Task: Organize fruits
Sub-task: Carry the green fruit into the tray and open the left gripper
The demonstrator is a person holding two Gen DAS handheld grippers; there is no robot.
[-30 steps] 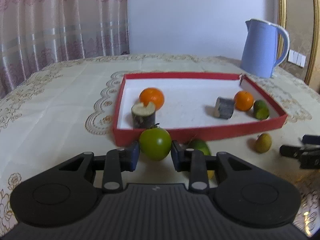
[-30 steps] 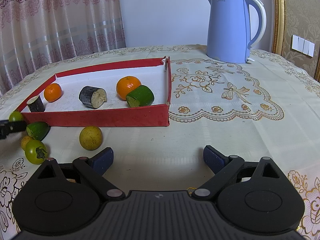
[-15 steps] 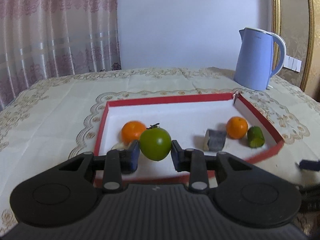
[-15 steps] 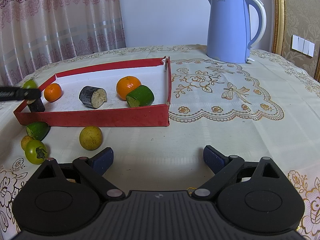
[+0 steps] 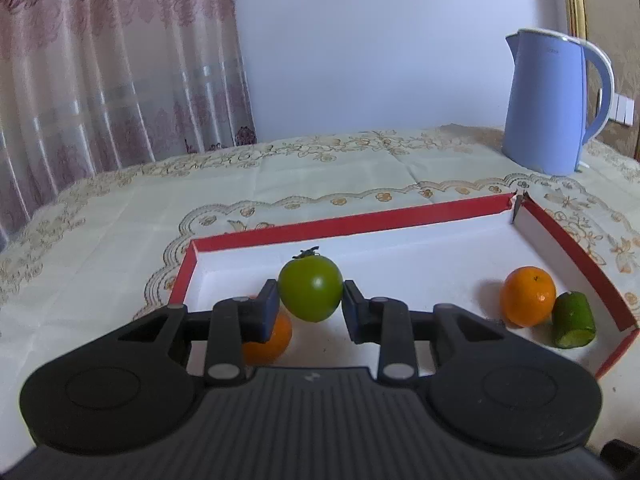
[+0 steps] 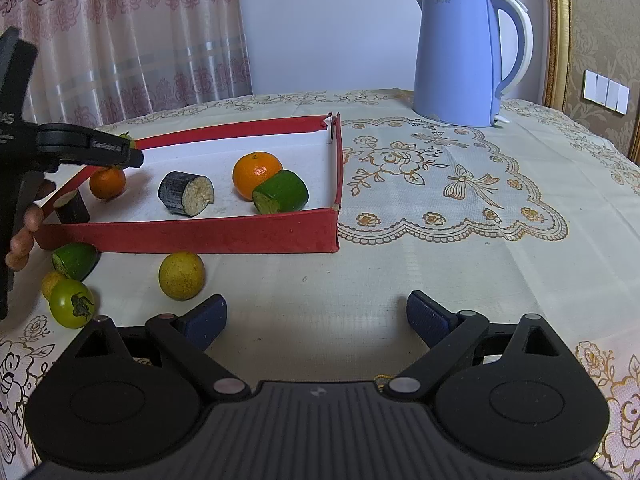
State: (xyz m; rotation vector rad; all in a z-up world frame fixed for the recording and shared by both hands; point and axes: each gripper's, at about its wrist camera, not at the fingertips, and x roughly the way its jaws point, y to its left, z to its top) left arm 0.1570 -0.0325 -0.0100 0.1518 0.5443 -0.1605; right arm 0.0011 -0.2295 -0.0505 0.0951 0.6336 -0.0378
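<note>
A round green tomato with a dark stem (image 5: pixel 311 288) is clamped between the blue pads of the left gripper (image 5: pixel 310 306), held in the air above the white floor of the shallow red-walled cardboard tray (image 5: pixel 360 222), near the tray's left end. Just below the left pad a small orange mandarin (image 5: pixel 272 340) lies on the tray floor, partly hidden by the finger. At the tray's right end a second orange mandarin (image 5: pixel 529 301) touches a cut green cucumber-like piece (image 5: pixel 573 319).

In the right wrist view, a dark-skinned cut cylinder with a pale face (image 6: pixel 185 193) lies in the middle of the tray and a smaller dark cut piece (image 6: pixel 73 207) stands by the near wall. Outside the tray, on the cream embroidered tablecloth (image 6: pixel 460 208), sit a round yellow-green fruit (image 6: pixel 182 275), another cut green piece (image 6: pixel 75 260), a second green tomato (image 6: pixel 72 303) and a small yellow fruit (image 6: pixel 52 282) just beside it.

The right gripper (image 6: pixel 316 316) hovers low over the cloth with its jaws spread wide, holding nothing. A tall light-blue electric kettle (image 6: pixel 460 56) stands behind the tray.
</note>
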